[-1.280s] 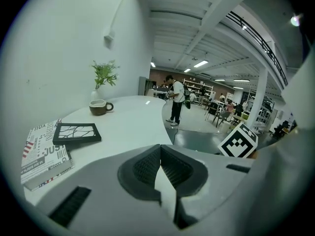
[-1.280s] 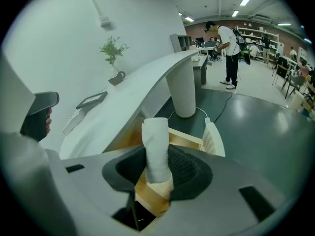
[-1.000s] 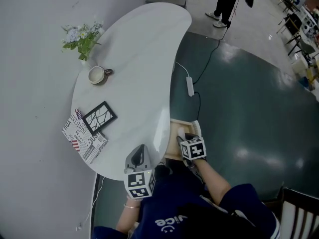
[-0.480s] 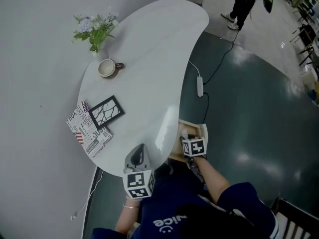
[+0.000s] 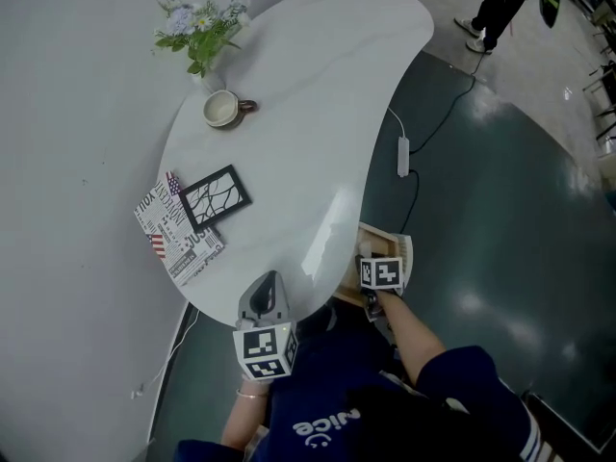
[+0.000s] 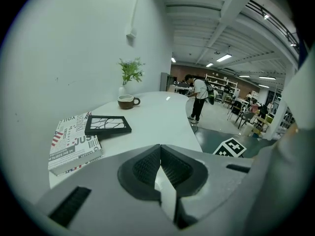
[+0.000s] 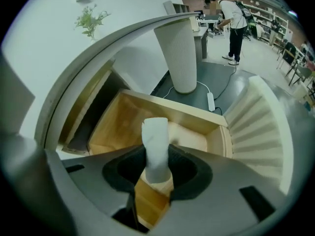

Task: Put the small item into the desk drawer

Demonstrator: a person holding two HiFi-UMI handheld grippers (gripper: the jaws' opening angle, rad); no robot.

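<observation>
A small white roll (image 7: 156,136) is being gripped by the right tongs (image 7: 158,170) and held just above the open drawer (image 7: 115,119) under the bench's (image 5: 298,104) near edge, apparently so it can be released inside. The left tongs (image 6: 160,163) are being held clenched and empty over the bench's near end, clear of the drawer.

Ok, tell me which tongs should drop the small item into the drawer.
Right. The right tongs are shut on the small white item directly over the open wooden drawer. The left tongs are shut and empty, up by the table edge.
</observation>
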